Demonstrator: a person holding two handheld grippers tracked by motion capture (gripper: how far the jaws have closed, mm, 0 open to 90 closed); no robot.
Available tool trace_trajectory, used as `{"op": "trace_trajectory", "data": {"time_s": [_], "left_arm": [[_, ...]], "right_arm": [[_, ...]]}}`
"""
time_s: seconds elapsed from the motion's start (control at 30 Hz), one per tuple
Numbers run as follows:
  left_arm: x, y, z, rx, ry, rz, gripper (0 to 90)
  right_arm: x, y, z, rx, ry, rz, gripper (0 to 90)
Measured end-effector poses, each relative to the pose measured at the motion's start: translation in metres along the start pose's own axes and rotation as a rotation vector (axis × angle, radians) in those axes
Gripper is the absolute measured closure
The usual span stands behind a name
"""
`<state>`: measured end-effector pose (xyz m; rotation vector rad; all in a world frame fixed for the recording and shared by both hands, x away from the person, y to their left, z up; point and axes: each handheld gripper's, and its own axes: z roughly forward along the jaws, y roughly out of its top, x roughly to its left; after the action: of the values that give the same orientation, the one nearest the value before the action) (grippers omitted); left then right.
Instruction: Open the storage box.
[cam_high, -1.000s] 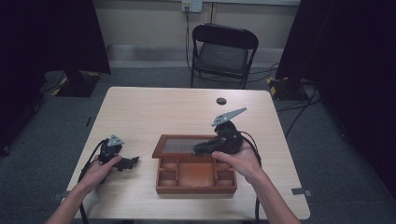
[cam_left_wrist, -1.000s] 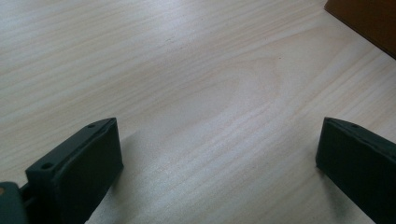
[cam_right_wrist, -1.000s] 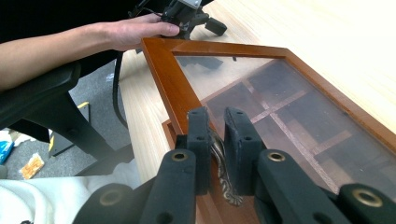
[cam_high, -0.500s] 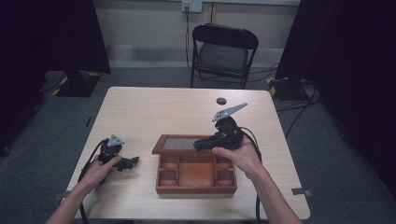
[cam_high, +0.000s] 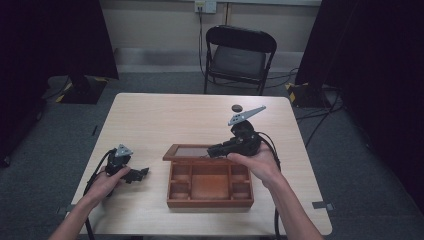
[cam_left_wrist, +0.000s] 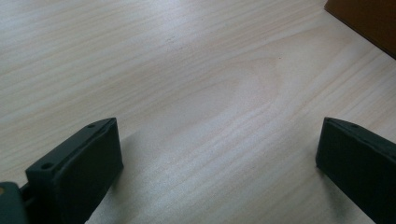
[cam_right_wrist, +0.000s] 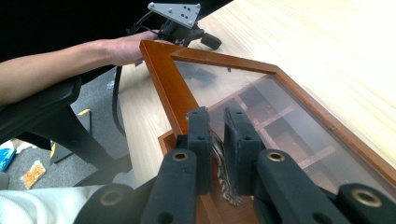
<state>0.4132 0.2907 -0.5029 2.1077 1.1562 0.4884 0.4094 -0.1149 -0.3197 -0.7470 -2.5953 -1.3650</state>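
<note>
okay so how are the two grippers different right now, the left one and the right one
The left gripper has its jaws wide apart with nothing between them; the right gripper is shut on the metal clasp of the wooden box's glass lid. The left one rests low on the table beside the wooden box; the right one is raised at the lid's edge, holding the lid open. Both are black, hand-held and cabled.

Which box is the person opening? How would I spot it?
Look at the pale wooden table in front of the black folding chair. Near its front edge sits a reddish-brown wooden box, split into small compartments, its glass lid raised by the right gripper.
</note>
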Motion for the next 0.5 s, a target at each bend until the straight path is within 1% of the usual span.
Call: {"op": "trace_trajectory", "data": {"time_s": [0.5], "left_arm": [[0.0000,0.0000,0.0000,0.000,0.000,0.000,0.0]], "right_arm": [[-0.0023,0.0047,-0.0022,-0.013,-0.007,0.004,82.1]]}}
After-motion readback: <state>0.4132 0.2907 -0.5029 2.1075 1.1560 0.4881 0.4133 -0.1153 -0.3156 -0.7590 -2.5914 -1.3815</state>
